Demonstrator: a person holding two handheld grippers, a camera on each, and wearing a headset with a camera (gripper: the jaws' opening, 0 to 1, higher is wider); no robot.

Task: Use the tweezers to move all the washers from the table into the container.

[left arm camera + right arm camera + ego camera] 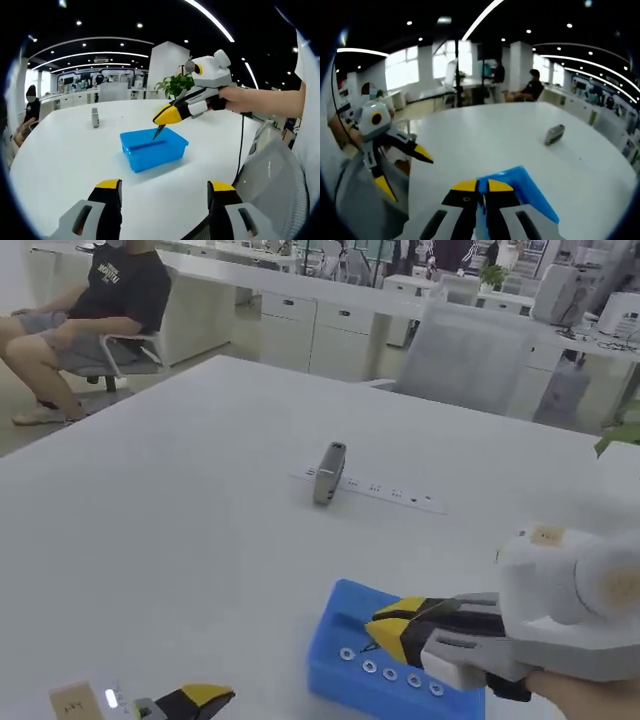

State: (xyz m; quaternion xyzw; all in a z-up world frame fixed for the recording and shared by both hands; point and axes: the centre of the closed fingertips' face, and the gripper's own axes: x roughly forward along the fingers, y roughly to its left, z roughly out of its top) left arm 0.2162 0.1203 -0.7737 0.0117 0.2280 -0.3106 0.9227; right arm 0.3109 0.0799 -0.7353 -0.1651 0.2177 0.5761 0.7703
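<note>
A blue container (345, 605) stands on the white table near its front edge, with several washers (390, 674) in a row on its floor. My right gripper (385, 630) hovers over it, shut on the tweezers (158, 131), whose dark tips point down into the container (150, 150). In the right gripper view the jaws (482, 186) are closed together above the container (525, 190). My left gripper (164, 187) is open and holds nothing, a short way in front of the container. Its yellow tip (205, 698) shows at the bottom left of the head view.
A small grey device (330, 472) lies on a flat white strip (390, 492) in the middle of the table. A person (95, 300) sits on a chair beyond the table's far left edge. A grey chair (460, 355) stands at the far side.
</note>
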